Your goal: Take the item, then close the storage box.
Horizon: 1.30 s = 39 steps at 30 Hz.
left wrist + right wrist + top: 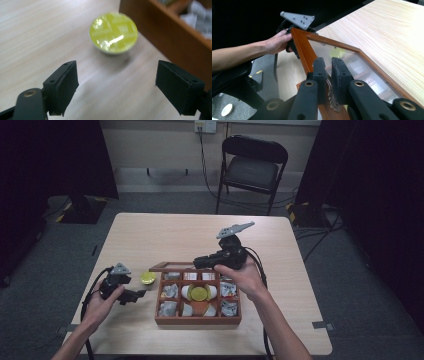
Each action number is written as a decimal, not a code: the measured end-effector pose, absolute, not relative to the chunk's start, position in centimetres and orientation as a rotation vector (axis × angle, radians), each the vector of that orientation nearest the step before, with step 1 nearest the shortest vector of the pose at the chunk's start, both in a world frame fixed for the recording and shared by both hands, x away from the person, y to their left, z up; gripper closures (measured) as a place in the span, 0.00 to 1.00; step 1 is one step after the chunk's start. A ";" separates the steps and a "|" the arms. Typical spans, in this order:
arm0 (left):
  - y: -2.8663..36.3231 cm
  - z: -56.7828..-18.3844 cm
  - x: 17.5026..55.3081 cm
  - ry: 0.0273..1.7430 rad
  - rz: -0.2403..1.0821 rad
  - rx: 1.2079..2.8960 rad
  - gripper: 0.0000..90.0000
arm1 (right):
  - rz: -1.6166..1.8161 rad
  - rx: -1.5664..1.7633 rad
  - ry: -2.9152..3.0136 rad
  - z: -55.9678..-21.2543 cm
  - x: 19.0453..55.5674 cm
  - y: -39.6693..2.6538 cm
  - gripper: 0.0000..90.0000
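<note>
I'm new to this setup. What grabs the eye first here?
The wooden compartment box near the table's front, its glass lid held up by the right claw shut on the lid's metal clasp. Left of the box, a yellow-green foil capsule lies ahead of the open left claw.

Open bench on the far and left sides; box and raised lid crowd the middle.

The left tongs (115, 82) stand wide apart over bare bench (150, 232), the yellow capsule (113, 32) just ahead and the wooden box (198, 320) wall close at their right. The lifted glass lid (342, 57), pinched in the right tongs (329, 75), blocks the box's back edge.
</note>
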<state>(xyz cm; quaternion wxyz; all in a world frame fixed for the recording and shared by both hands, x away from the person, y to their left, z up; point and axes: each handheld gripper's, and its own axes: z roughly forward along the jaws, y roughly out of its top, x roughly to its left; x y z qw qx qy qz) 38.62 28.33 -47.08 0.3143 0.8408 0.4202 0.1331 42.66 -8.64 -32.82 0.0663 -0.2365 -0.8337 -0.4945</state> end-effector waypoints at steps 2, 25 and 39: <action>28.4 -47.6 38.0 1.102 0.341 2.220 0.20 | -1.491 -0.714 -2.516 -32.8 42.6 -8.6 0.91; 28.3 -50.9 36.2 1.061 0.412 2.132 0.05 | -1.476 -0.726 -2.563 -33.0 41.6 -8.5 0.91; 28.3 -51.0 36.3 1.038 0.397 2.146 0.02 | -1.453 -0.706 -2.610 -33.1 40.9 -8.2 0.91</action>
